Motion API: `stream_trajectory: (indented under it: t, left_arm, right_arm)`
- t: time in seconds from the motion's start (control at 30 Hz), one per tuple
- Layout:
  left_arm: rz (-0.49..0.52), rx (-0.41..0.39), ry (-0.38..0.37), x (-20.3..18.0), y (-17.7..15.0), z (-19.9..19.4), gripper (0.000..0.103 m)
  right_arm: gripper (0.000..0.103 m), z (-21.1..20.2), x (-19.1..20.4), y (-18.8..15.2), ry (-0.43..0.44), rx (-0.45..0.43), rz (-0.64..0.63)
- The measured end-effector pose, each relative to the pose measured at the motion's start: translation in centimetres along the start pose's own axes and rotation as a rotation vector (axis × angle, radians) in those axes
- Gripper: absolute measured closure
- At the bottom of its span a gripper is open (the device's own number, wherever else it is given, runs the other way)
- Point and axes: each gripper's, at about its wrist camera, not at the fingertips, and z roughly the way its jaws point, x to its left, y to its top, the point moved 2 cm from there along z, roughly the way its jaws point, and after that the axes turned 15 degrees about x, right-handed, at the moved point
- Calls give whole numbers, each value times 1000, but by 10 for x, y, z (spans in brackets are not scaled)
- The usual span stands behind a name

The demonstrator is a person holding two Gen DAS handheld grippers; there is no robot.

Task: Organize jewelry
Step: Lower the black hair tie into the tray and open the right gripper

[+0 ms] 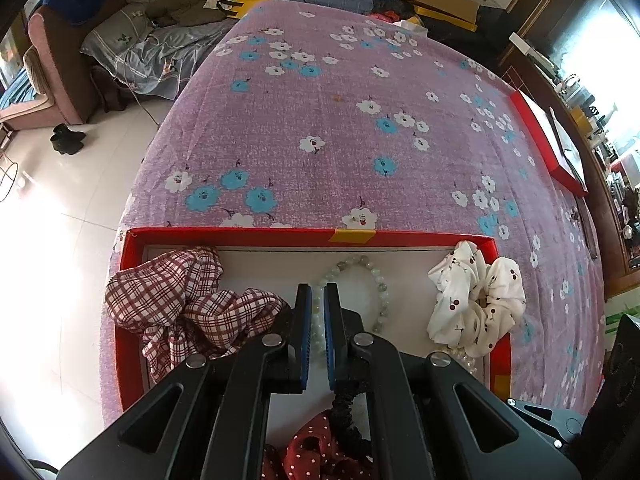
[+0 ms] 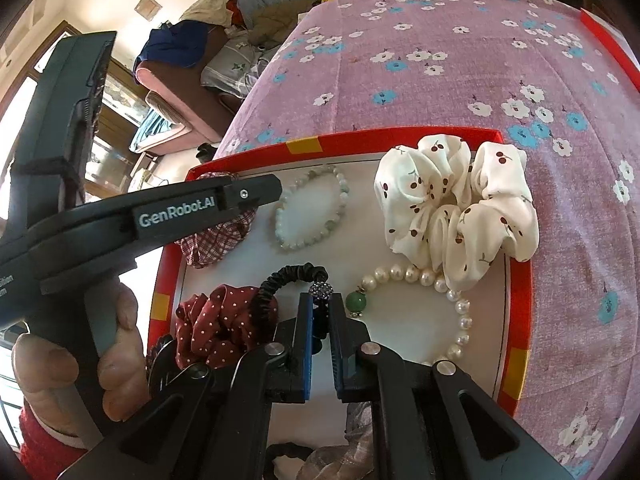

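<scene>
Left gripper (image 1: 317, 304) hanging low over red box (image 1: 248, 237), fingers nearly together, straddling jade bracelet (image 1: 374, 280); actual pinch probably, but beads hard to read between pads. Right gripper (image 2: 321, 312) narrowed around black hair tie (image 2: 280, 280) by its beaded ball, contact unclear. Pearl bracelet (image 2: 460, 312) lying just right, cherry scrunchie (image 2: 452, 204) overlapping it and box rim. Plaid scrunchie (image 1: 176, 300), dotted scrunchie (image 2: 216, 324) sitting left. Box resting on floral cloth (image 1: 340, 128).

You had a pale beaded bracelet (image 2: 310, 208), pearl strand (image 2: 440, 300) and black hair tie (image 2: 288, 276) lying flat in the red tray (image 2: 360, 142).
</scene>
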Motion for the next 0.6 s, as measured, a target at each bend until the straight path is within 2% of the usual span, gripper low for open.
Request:
stream_trajectory:
  t: [0.2,0.27,0.33,0.6]
  left_arm:
    - [-19,-12,-7,2,-4,-7,95]
    - [-25,-24,-9,2,-6,-12,79]
    - [-29,-42,-8,1,-8,-18,73]
    - [-32,-86,17,-1,-18,-41,68]
  right_arm:
    - [89,-2,1,-3,-2,-3,-9]
    - [82,-5,1,-5,-1,-9,-12]
    - [79,-8,1,-7,2,-16,-15]
    - [78,-26,10,-18,1,-46,-44]
